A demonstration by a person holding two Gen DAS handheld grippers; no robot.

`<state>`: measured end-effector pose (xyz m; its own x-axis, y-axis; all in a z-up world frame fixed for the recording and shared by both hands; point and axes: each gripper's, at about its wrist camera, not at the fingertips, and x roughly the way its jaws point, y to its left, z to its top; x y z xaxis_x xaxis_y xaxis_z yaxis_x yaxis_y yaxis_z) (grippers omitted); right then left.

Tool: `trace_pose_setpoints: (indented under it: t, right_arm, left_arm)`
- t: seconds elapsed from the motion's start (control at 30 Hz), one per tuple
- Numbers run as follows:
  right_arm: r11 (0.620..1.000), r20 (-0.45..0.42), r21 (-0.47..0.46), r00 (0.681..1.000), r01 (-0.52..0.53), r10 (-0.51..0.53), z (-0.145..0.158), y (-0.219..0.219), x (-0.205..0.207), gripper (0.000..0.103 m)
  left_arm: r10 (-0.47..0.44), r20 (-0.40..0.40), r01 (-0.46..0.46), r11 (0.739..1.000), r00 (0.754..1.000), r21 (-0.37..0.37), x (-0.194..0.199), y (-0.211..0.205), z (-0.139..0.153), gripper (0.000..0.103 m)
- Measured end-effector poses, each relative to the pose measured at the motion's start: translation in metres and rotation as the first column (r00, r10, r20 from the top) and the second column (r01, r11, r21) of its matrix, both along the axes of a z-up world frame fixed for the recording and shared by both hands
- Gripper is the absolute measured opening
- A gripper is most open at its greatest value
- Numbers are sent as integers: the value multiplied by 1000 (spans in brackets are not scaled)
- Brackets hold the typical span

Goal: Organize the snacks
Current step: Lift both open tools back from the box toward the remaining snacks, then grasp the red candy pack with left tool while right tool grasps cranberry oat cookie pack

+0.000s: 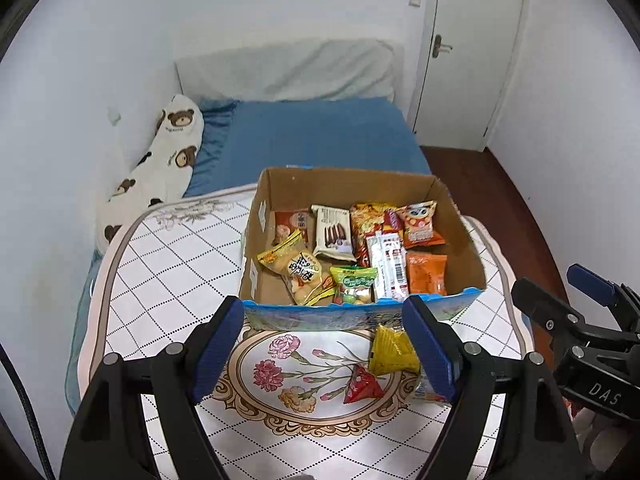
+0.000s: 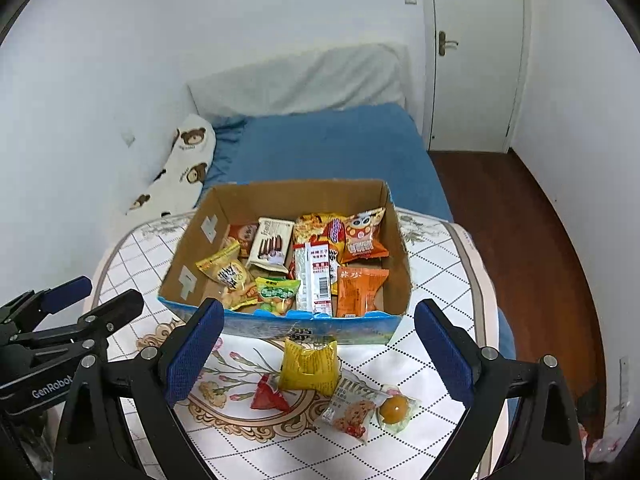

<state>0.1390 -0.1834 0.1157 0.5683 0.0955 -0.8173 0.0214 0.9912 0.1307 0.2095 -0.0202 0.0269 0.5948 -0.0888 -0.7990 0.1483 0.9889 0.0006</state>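
Cardboard box stands on the table, its long axis from 9 to 3 o'clock, full of snacks. At its 6 o'clock lie a yellow packet, a red triangle packet, a biscuit packet and an egg-yolk packet. Left gripper and right gripper hover with jaws wide apart, holding nothing.

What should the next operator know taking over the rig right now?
Left gripper: open, empty, above the table.
Right gripper: open, empty.
Cardboard box on the table already holds many snack packs.
Left outside, in front of the box: yellow packet, red triangular packet, biscuit pack, clear pack with orange round piece.
Likely next: yellow packet, between the right fingers.
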Motion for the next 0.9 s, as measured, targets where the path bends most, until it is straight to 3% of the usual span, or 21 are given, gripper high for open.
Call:
trace_pose_setpoints:
  t: [0.13, 0.23, 0.33, 0.47, 0.57, 0.63, 0.8, 0.9]
  right_arm:
    - [1000, 3, 24, 1000, 1, -1, 8, -1, -13, 98]
    - [999, -40, 49, 999, 14, -12, -3, -7, -19, 98]
    - [997, -128, 69, 991, 37, -28, -33, -15, -24, 98]
    - [986, -281, 134, 958, 100, -59, -94, -36, -26, 98]
    - [971, -366, 186, 927, 153, -76, -141, -48, -27, 96]
    - [961, -419, 220, 906, 168, -63, -169, -49, -27, 70]
    - [948, -506, 233, 859, 217, -72, -218, -45, -23, 69]
    - [945, -535, 223, 840, 238, -86, -236, -44, -20, 69]
  left_arm:
    - [0, 4, 0, 1000, 1000, -28, -10, 0, 2, 81]
    - [5, -31, -6, 999, 1000, -33, -14, 0, -10, 81]
    - [5, -87, -6, 1000, 996, -13, -13, -3, -33, 81]
    - [13, -195, -6, 999, 981, 35, -7, -10, -82, 81]
    - [19, -291, -2, 998, 957, 59, 4, -16, -127, 81]
    - [15, -360, 2, 999, 933, 46, 10, -17, -155, 81]
    - [5, -473, -18, 1000, 881, -23, 23, -18, -207, 81]
    - [-3, -508, -8, 1000, 861, -20, 34, -26, -225, 81]
